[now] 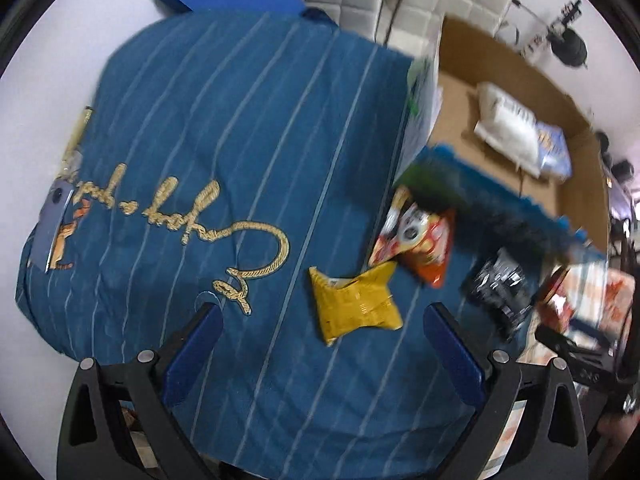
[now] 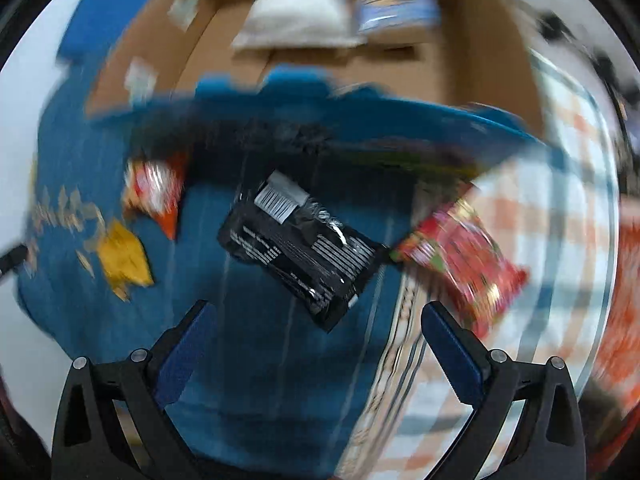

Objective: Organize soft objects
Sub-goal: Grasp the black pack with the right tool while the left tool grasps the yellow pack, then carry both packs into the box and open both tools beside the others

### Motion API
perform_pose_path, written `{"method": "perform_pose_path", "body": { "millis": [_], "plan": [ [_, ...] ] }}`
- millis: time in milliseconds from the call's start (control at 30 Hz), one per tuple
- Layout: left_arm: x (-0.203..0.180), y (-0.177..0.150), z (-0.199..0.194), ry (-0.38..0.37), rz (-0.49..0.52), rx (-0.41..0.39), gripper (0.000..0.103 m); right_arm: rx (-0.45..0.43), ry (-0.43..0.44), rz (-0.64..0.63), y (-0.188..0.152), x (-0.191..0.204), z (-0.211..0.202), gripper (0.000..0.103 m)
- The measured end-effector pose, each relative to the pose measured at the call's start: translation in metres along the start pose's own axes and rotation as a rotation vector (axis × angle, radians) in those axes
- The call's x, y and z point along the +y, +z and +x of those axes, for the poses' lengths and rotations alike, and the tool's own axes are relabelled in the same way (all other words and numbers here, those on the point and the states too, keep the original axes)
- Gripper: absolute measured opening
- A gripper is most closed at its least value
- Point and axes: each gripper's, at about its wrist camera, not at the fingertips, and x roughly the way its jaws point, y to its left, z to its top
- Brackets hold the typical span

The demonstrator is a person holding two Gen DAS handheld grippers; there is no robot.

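Several soft snack bags lie on a blue striped cloth (image 1: pixel 224 128). A yellow bag (image 1: pixel 354 304) lies just ahead of my left gripper (image 1: pixel 322 314), which is open and empty above the cloth. Beyond it lie an orange-red bag (image 1: pixel 416 236) and a black bag (image 1: pixel 500 284). In the right wrist view the black bag (image 2: pixel 300 240) lies ahead of my open, empty right gripper (image 2: pixel 316 312), with a red bag (image 2: pixel 464 256) to its right, the yellow bag (image 2: pixel 122 256) at left and the orange-red bag (image 2: pixel 156 192). This view is blurred.
An open cardboard box (image 1: pixel 472 76) past the cloth holds a white bag (image 1: pixel 508 124) and a blue-white bag (image 1: pixel 554 148); they also show in the right view (image 2: pixel 300 12). A checked cloth (image 2: pixel 540 208) lies at right. A phone (image 1: pixel 54 220) lies at the cloth's left edge.
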Motion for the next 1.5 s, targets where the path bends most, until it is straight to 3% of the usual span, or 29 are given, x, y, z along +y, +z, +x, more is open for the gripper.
{"method": "perform_pose_path", "body": {
  "millis": [233,367,400,467,600,667,733,833,933,1000,1100,1167,1300,1500],
  "plan": [
    [-0.013,-0.003,0.056,-0.039,0.221,0.117,0.103,0.121,-0.182,-0.365,0.026,0.043,0.069,0.103],
    [-0.032,-0.005,0.087,-0.011,0.424,0.173,0.103,0.124,-0.185,-0.38,0.03,0.048,0.085,0.1],
    [-0.036,-0.005,0.093,0.005,0.46,0.178,0.103,0.122,-0.18,-0.373,0.03,0.049,0.086,0.088],
    [-0.044,-0.006,0.105,0.001,0.526,0.2,0.103,0.135,-0.178,-0.357,0.027,0.05,0.087,0.075],
    [-0.059,-0.011,0.129,-0.035,0.637,0.274,0.102,0.161,-0.195,-0.368,0.014,0.057,0.091,0.068],
    [-0.065,-0.015,0.137,-0.012,0.675,0.282,0.087,0.178,-0.201,-0.345,0.004,0.055,0.093,0.065],
    [-0.069,-0.017,0.141,-0.016,0.669,0.291,0.066,0.199,-0.181,-0.282,-0.004,0.049,0.094,0.064],
    [-0.066,-0.017,0.144,-0.002,0.589,0.297,0.064,0.224,-0.145,-0.157,-0.015,0.032,0.094,0.063],
    [-0.062,-0.022,0.14,-0.009,0.502,0.281,0.063,0.234,-0.122,-0.009,-0.032,0.012,0.093,0.063],
    [-0.057,-0.028,0.141,0.025,0.421,0.298,0.063,0.242,-0.112,0.074,-0.045,-0.001,0.092,0.063],
    [-0.046,-0.04,0.144,0.012,0.227,0.395,0.063,0.269,-0.051,0.168,-0.066,-0.019,0.093,0.064],
    [-0.045,-0.052,0.144,-0.015,0.156,0.438,0.063,0.288,-0.022,0.173,-0.069,-0.02,0.096,0.065],
    [-0.054,-0.068,0.149,-0.011,0.143,0.456,0.073,0.288,0.023,0.174,-0.069,-0.029,0.097,0.077],
    [-0.061,-0.084,0.161,-0.054,0.122,0.462,0.077,0.287,0.03,0.173,-0.053,-0.057,0.092,0.081]
  ]
}}
